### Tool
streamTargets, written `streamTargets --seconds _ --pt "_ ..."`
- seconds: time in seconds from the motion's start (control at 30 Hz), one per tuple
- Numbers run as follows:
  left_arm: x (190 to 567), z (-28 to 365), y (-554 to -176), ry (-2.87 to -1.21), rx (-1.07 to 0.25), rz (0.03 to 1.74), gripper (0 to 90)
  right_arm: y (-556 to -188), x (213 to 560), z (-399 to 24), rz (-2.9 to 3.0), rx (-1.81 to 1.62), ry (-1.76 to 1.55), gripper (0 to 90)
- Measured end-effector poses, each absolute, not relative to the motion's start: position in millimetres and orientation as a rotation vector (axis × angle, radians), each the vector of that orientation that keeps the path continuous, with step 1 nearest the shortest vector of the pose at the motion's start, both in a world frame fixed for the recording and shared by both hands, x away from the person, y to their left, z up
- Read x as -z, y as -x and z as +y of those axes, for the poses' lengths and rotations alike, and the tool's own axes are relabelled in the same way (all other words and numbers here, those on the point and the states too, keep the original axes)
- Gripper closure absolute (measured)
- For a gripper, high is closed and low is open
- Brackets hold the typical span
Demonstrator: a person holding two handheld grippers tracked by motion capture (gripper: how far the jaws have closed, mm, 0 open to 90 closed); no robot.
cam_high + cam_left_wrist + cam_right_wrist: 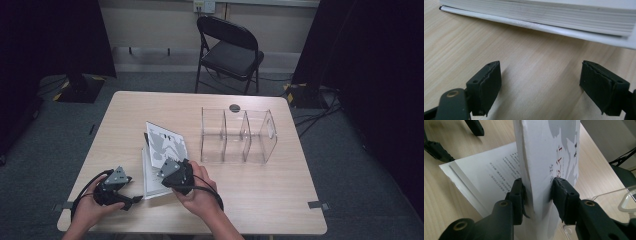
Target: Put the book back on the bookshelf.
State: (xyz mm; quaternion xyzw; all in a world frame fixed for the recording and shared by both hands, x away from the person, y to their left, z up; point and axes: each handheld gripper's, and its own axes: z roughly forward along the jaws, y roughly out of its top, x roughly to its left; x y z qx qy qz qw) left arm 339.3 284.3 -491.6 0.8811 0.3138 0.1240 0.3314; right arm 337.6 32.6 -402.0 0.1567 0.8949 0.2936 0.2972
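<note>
A white paperback book [152, 180] lies near the front left of the wooden table [260, 190]. Its front cover [167, 142], white with a grey pattern, stands raised at an angle. My right gripper [169, 169] is shut on the lower edge of that cover. In the right gripper view the cover [544, 157] stands upright between the pads of the right gripper [537, 192], and a printed page [491, 170] lies flat below it. My left gripper [134, 199] rests on the table just left of the book. Its jaws [540, 82] stand open on bare wood, facing the book's page edge [549, 17].
A clear acrylic organizer [239, 136] with several compartments stands right of the middle of the table. A small black disc [234, 107] lies behind it. A black folding chair [230, 47] stands beyond the far edge. Cables trail from both grippers toward the front edge.
</note>
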Motion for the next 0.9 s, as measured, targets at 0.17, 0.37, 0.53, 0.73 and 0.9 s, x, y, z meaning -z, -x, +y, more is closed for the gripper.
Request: streamTargets --seconds 0.17,0.37,0.53,0.73,0.9 --pt "491 279 -342 -2.305 -0.340 0.847 15.8 -338 396 32 2.394 -0.768 -0.413 63.1" --pt "493 275 -344 -2.275 -0.354 0.856 15.7 -336 392 32 2.406 -0.772 -0.435 63.2" --pt "494 269 -346 -2.263 -0.360 0.845 15.5 -335 386 33 2.414 -0.769 -0.415 63.5" --pt "494 261 -345 -2.258 -0.377 0.843 16.0 -333 382 36 2.424 -0.765 -0.415 63.5" --pt "494 259 -345 -2.246 -0.389 0.853 16.0 -332 380 37 2.432 -0.762 -0.408 63.5"
